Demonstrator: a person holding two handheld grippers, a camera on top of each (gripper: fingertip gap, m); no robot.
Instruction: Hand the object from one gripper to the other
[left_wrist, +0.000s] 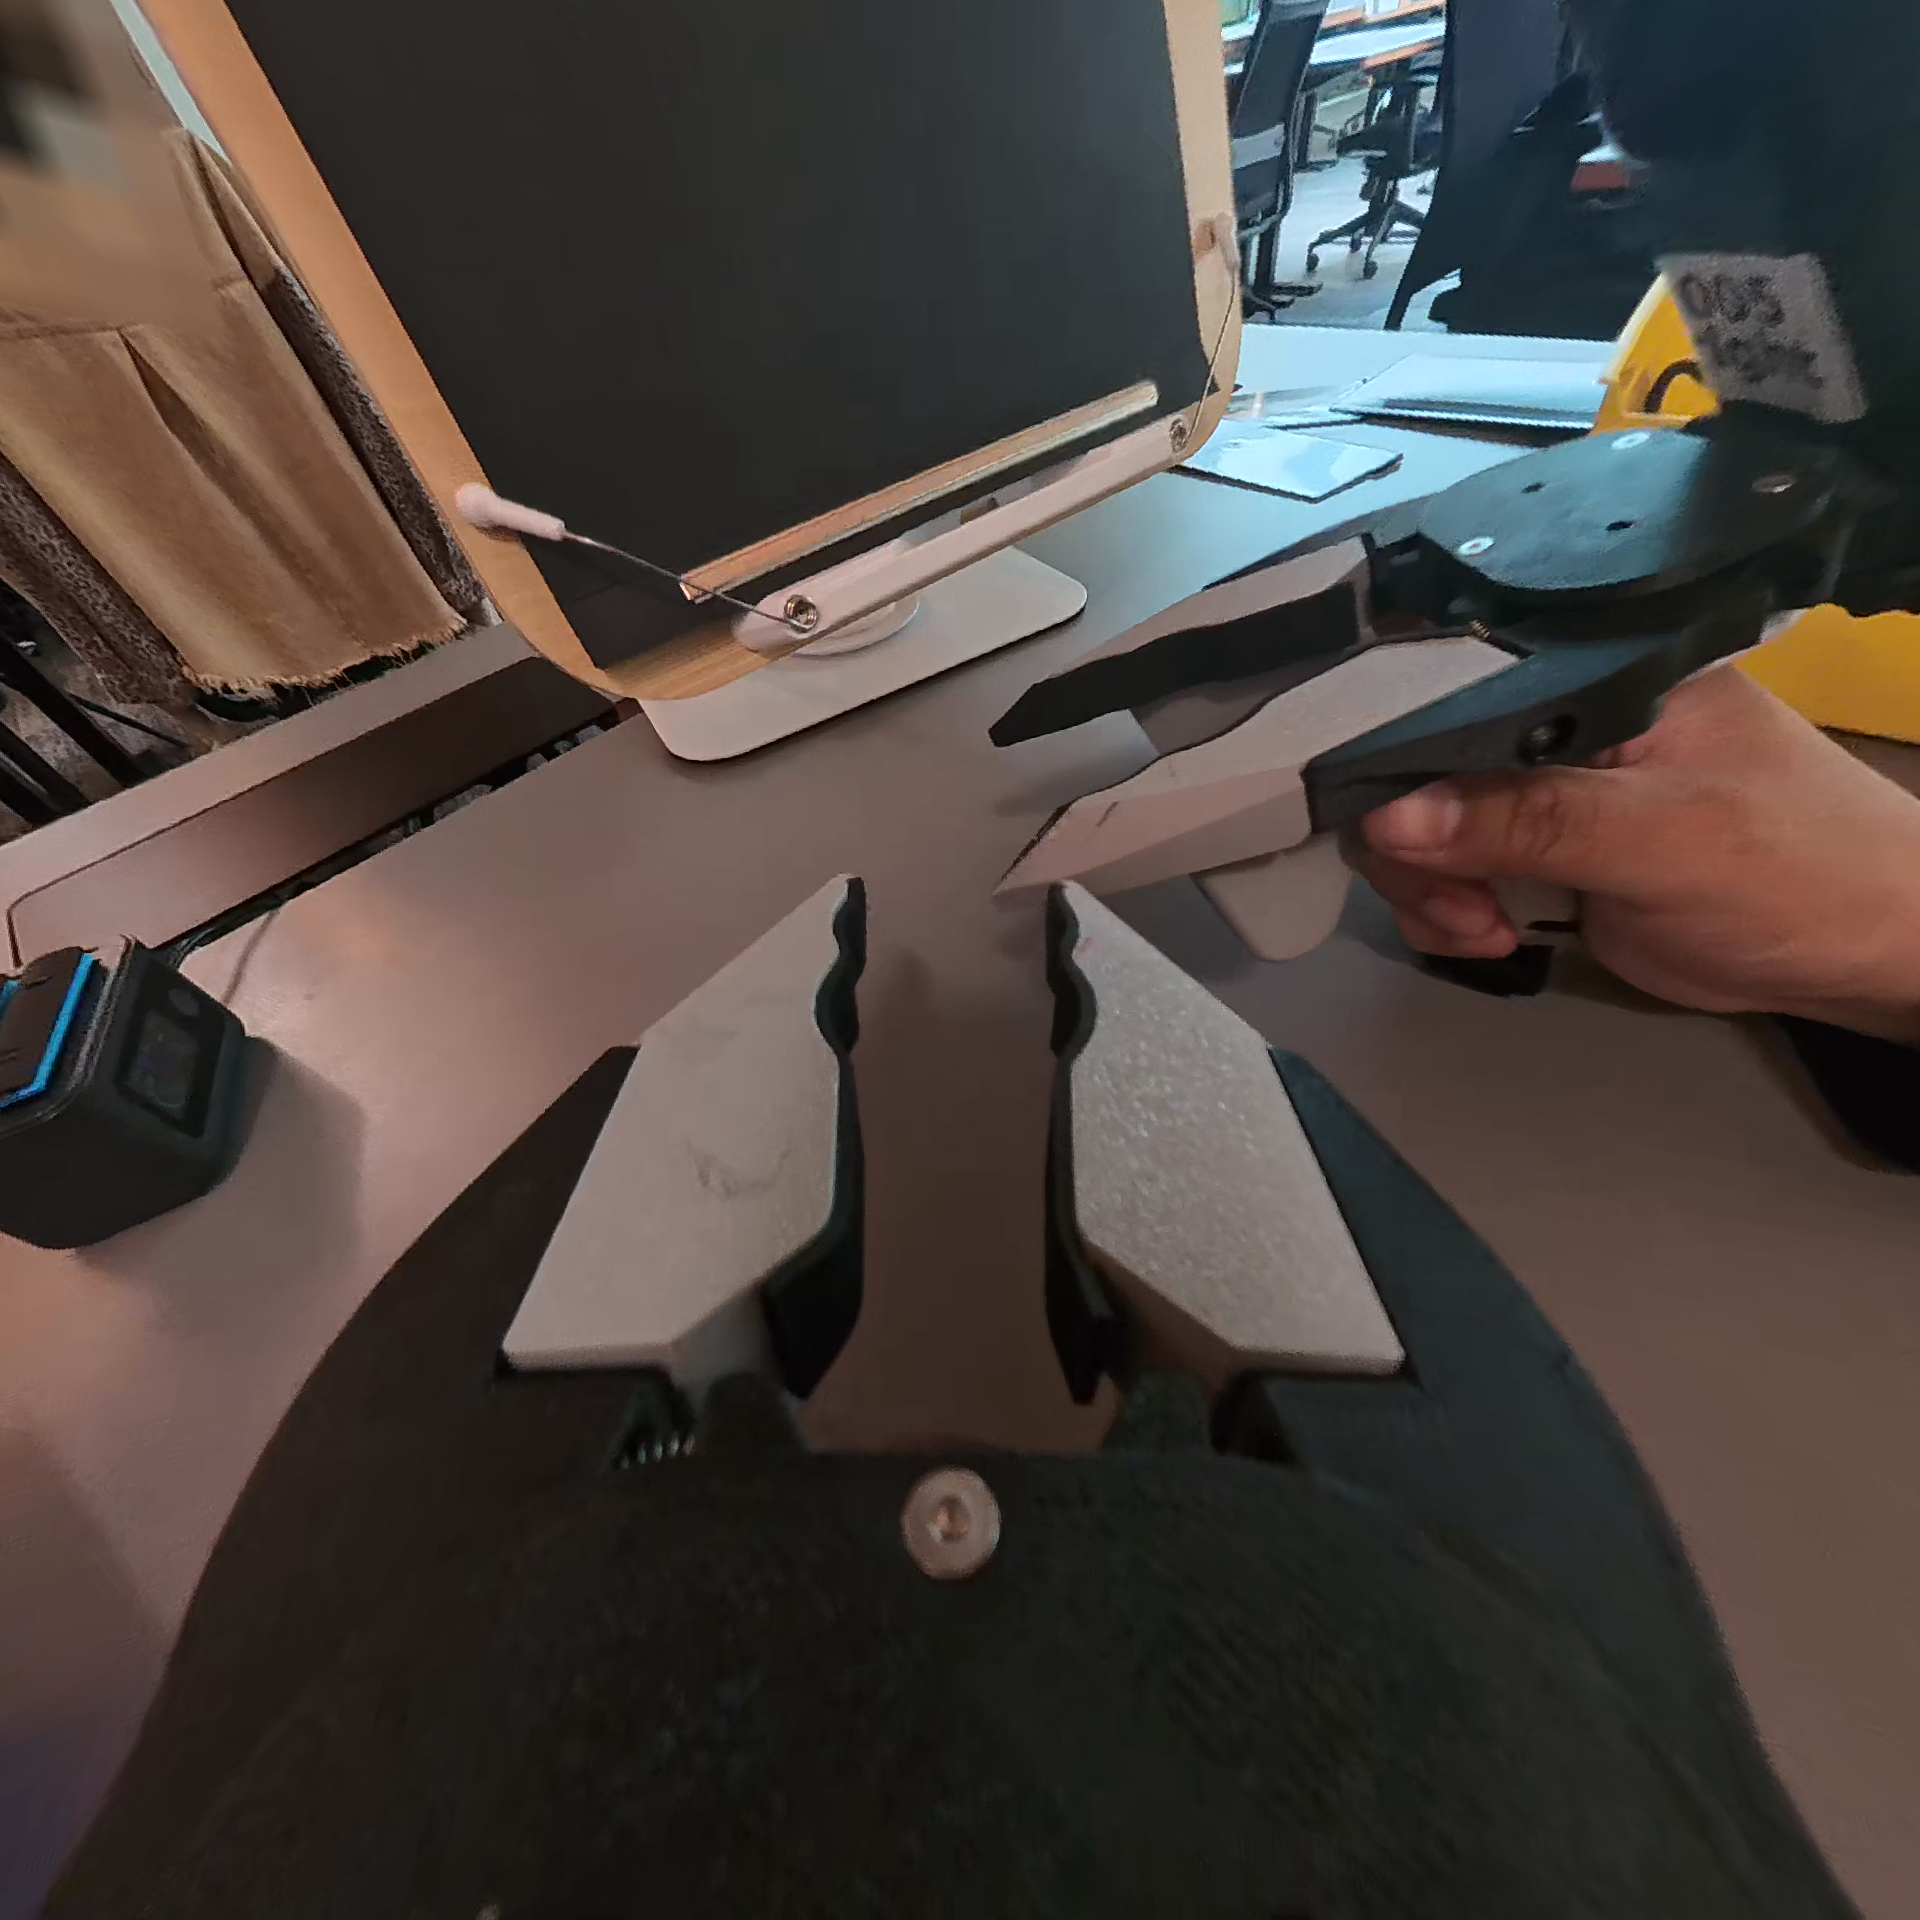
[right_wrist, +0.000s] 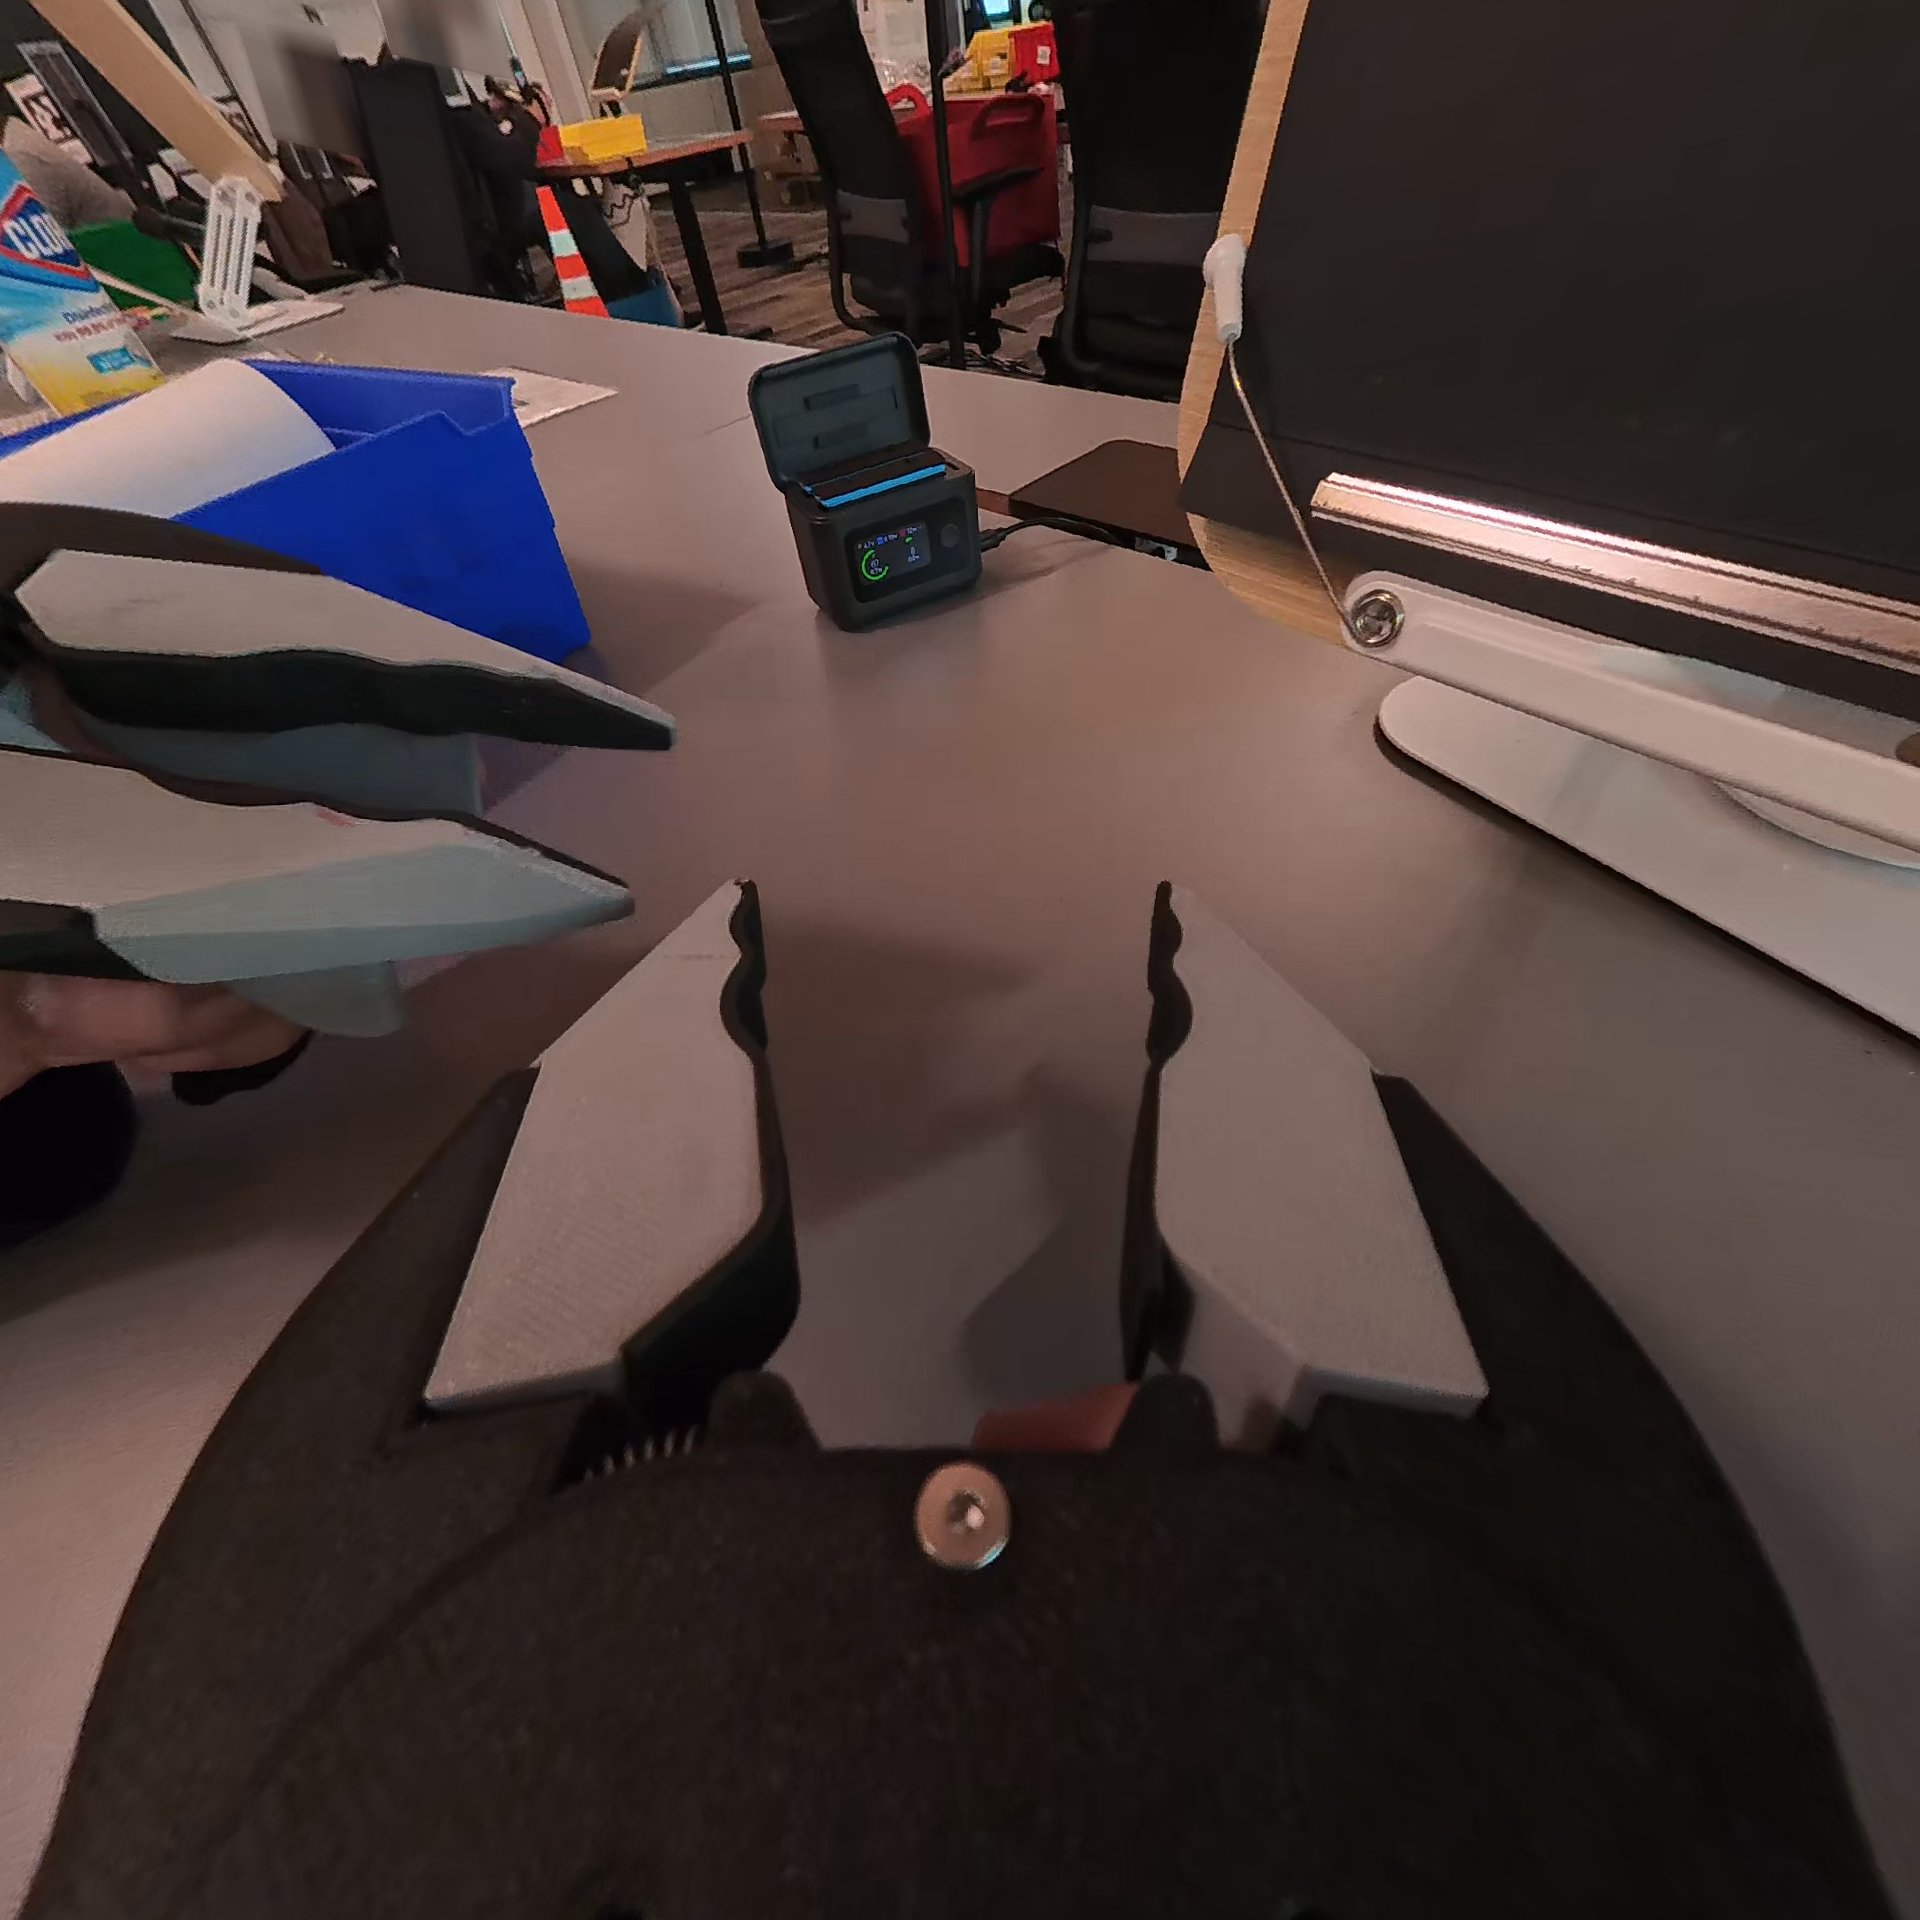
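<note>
**Two grippers, both empty, over grey table**

Count: two grippers, one person's hand visible on each, one black charging case, one board on a stand, one blue bin.

Left gripper: jaws parted, only bare table between the grey fingers. Right gripper: jaws spread wider, also with nothing between them. In the left wrist view the right gripper comes in from the right, held by a hand, its lower tip just beside the left gripper's right fingertip. In the right wrist view the left gripper enters from the left, tips near the right gripper's left finger.

Task object: cannot tell which item it is; neither gripper holds anything.

Surroundings: the black charging case, lid up, small lit screen, cable attached, stands ahead on the table. A dark board with wooden rim on a white base stands close behind the tips. Blue bin sits behind the left gripper, with a white roll in it.
</note>
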